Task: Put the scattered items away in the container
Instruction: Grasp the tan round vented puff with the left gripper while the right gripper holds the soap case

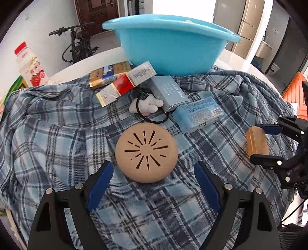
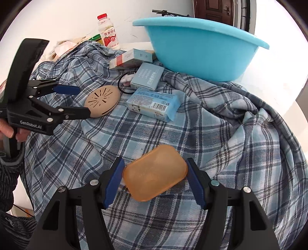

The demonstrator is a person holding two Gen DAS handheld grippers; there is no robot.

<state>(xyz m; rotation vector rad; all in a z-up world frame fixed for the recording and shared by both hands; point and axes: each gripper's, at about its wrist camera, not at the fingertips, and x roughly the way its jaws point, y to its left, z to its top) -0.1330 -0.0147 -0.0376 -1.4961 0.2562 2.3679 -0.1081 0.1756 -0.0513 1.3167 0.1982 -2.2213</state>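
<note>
1 blue basin (image 1: 169, 52) at 12 o'clock; 1 wooden disc (image 1: 146, 152) between spread left gripper (image 1: 153, 173) fingers; right gripper (image 2: 155, 177) pinching 1 amber soap box (image 2: 155, 172); 1 bottle (image 2: 108, 31); left gripper body reads "GenRobot.AI".

Dark wooden door (image 1: 96, 13), white walls

A lived-in home, by every sign: a dark panelled wooden door (image 1: 97, 14) at the back, a bicycle (image 1: 77, 44) parked indoors against the white wall, and a round white table (image 1: 231, 59) draped with a plaid shirt (image 1: 57, 134), a plastic washbasin (image 1: 169, 48) and a strawberry drink bottle (image 2: 108, 32) on top.
</note>
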